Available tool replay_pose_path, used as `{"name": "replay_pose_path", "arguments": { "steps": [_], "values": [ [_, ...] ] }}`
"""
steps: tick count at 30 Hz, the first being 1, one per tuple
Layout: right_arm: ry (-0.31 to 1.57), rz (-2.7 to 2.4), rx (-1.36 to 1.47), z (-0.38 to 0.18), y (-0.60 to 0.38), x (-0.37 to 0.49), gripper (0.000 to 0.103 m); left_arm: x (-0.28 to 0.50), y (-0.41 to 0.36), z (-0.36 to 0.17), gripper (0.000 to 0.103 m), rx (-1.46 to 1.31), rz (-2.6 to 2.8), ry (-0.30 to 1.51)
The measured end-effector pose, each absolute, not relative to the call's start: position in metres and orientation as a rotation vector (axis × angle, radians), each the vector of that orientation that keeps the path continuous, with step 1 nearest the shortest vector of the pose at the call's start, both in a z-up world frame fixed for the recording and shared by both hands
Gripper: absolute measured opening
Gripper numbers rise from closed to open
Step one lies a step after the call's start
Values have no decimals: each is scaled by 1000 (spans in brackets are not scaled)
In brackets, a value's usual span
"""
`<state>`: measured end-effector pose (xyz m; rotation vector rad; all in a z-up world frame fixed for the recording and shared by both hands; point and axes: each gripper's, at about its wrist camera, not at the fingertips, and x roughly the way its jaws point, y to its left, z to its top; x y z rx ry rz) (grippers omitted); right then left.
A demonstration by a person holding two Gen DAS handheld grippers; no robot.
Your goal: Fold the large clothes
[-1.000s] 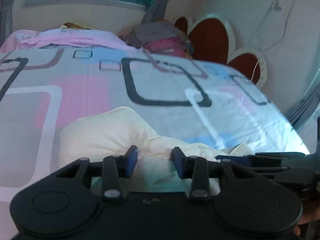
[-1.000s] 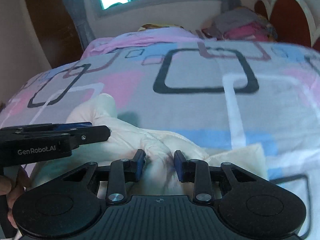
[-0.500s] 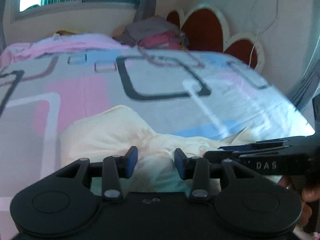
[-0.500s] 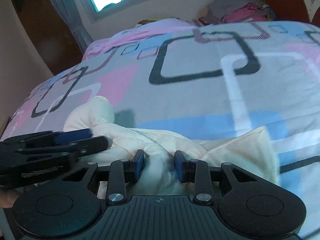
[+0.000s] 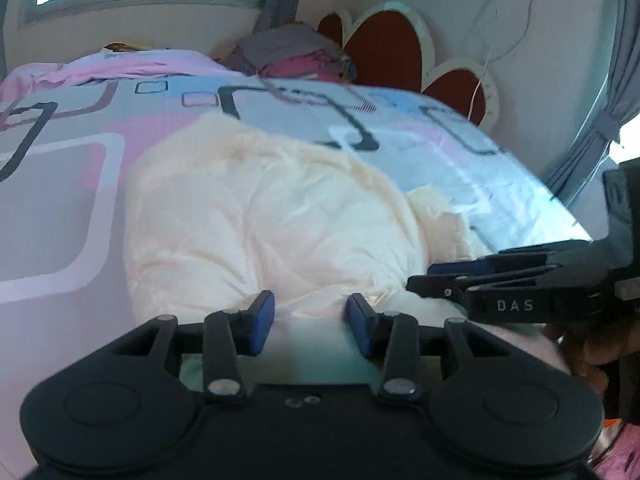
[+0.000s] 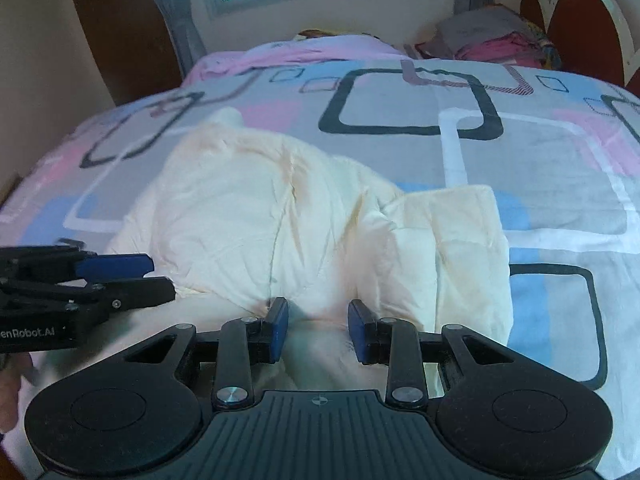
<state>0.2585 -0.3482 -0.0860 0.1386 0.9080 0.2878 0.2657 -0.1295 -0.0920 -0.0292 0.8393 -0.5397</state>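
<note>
Garment (image 5: 260, 216), cream, puffy/padded, large, lies bunched mid-bed on patterned bedsheet (image 6: 560, 184), near edge gathered toward both grippers; far part humped, one folded flap off to the right side in right view. Judged: near hem being held at two spots so cloth can be carried over as one fold. Clothes pile (image 5: 296, 56) (grey/pink) sits far end by red headboard (image 5: 384, 56), well apart, prob. waiting or done. No containers seen. Left gripper (image 5: 310, 316): jaws part-spread, cream cloth between blue pads, looks pinched. Right gripper (image 6: 318, 326): same, narrow gap, cloth bunched between pads, pinching it. Each gripper just beside the other, so grip points are close together.
</note>
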Motion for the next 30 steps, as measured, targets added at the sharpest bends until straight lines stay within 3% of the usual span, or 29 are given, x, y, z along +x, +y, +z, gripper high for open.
{"name": "replay_pose_path", "arguments": {
  "steps": [4,12,26,30],
  "values": [
    [925,295,148,-85,-352,260,32,266,-130,-92,40,-33,-535,853],
    [883,377,184,-29,-369,202,32,213,-115,-47,39,-66,-574,801],
    [1018,361,134,-88,-361,181,31,174,-123,-84,41,45,-497,895],
    [1039,358,122,-84,-359,184,32,176,-123,-86,40,47,-492,902]
  ]
}}
